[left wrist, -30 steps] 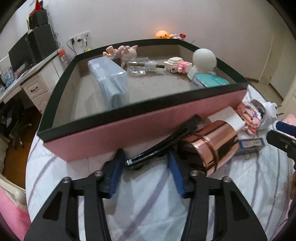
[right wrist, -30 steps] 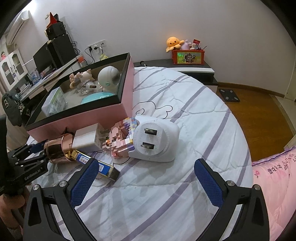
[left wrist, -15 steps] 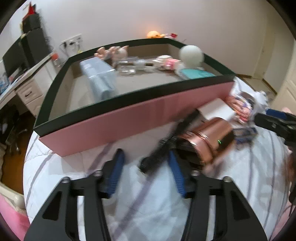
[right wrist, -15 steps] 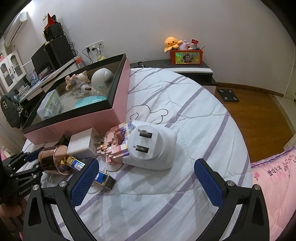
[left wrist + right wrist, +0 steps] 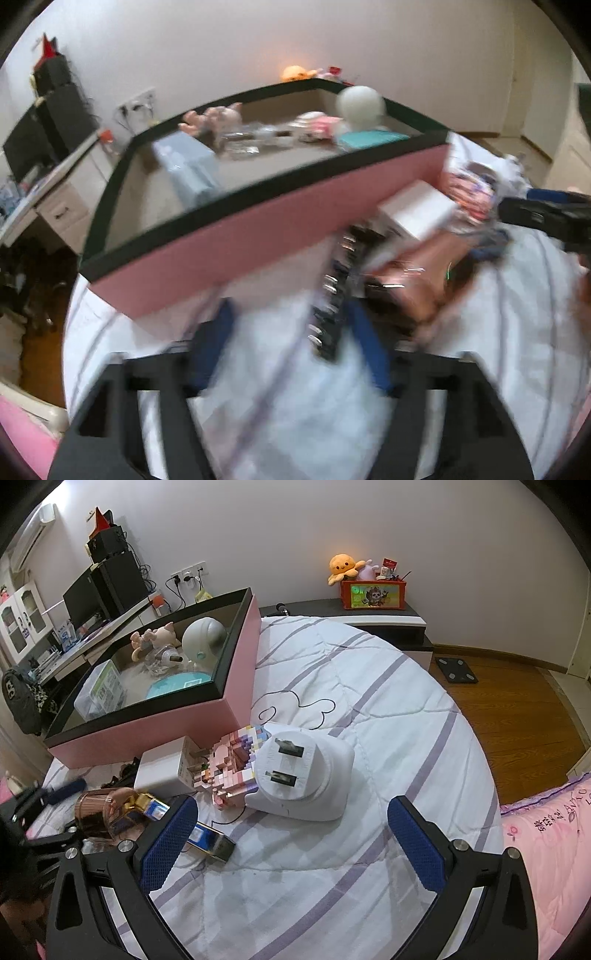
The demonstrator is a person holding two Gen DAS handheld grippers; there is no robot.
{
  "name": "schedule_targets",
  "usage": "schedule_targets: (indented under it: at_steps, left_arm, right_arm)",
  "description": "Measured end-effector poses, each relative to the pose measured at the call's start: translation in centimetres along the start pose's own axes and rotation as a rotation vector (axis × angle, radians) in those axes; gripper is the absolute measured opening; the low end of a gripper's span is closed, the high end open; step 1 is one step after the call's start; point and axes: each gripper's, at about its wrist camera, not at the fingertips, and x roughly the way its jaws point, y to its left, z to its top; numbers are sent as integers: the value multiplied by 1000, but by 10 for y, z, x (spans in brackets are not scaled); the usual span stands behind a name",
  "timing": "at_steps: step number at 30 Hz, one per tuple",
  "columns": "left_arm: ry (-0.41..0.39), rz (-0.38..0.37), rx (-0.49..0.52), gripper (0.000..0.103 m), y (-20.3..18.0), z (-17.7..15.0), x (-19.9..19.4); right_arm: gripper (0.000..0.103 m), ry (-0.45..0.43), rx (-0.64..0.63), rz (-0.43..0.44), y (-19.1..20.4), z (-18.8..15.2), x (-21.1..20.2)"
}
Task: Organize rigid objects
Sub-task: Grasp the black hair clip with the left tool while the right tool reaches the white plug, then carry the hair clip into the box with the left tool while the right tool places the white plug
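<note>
Our left tongs (image 5: 291, 339) are opening, a dark comb-like thing (image 5: 332, 291) between them by the pink box (image 5: 221, 247); our right tongs (image 5: 291, 845) stand spread near the white plug (image 5: 303, 775)

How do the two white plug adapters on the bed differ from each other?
The rounded adapter is the larger, with curved edges; the boxy adapter is smaller and square-cornered. The rounded one has its two flat prongs facing up toward the camera; the boxy one's prongs point sideways toward the pink block figure. The rounded one lies to the right of that figure, the boxy one to its left by the pink box. Both are white and outside the box.
</note>
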Motion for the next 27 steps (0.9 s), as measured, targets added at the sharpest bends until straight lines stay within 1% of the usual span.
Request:
schedule_targets:
  at_steps: [2, 3, 5, 7, 8, 10, 13, 16, 18, 19, 21, 24, 27]
  left_arm:
    - [19, -60, -26, 73, 5, 3, 8]
    - [23, -72, -30, 69, 6, 4, 10]
    - [20, -95, -19, 57, 3, 6, 10]
    - [21, -130, -17, 31, -1, 7, 8]
    - [23, -143, -16, 25, -5, 6, 7]
    - [22, -132, -15, 21, -11, 4, 3]
    - [17, -159, -56, 19, -11, 0, -3]
    - [12, -153, -74, 20, -9, -1, -4]
    - [15, -155, -83, 21, -8, 1, -1]
    - [16, -142, -78, 24, -10, 3, 1]
    - [13, -116, -77, 26, -12, 5, 3]
    - [15, -108, -73, 27, -14, 6, 4]
    - [16, -110, -66, 25, -15, 6, 3]
  right_arm:
    - [103, 0, -6, 3, 2, -1, -1]
    - [103, 2, -10, 3, 3, -1, -1]
    - [103, 2, -9, 2, 4, -2, -1]
    - [103, 3, -4, -1, 3, -3, 0]
    - [103, 1, 0, -3, 2, -3, 0]
    - [103, -4, 6, -9, 0, -1, 1]
    - [103, -7, 4, -23, -3, 3, 7]
    - [95, -4, 24, -4, -10, 4, 13]
    - [86, -7, 32, 23, -13, 5, 13]
    - [82, -11, 32, 35, -13, 4, 12]
    - [77, -17, 41, 45, -14, 4, 10]
    - [77, -30, 99, 77, -24, 4, 5]
    - [77, -35, 124, 84, -30, 5, 6]
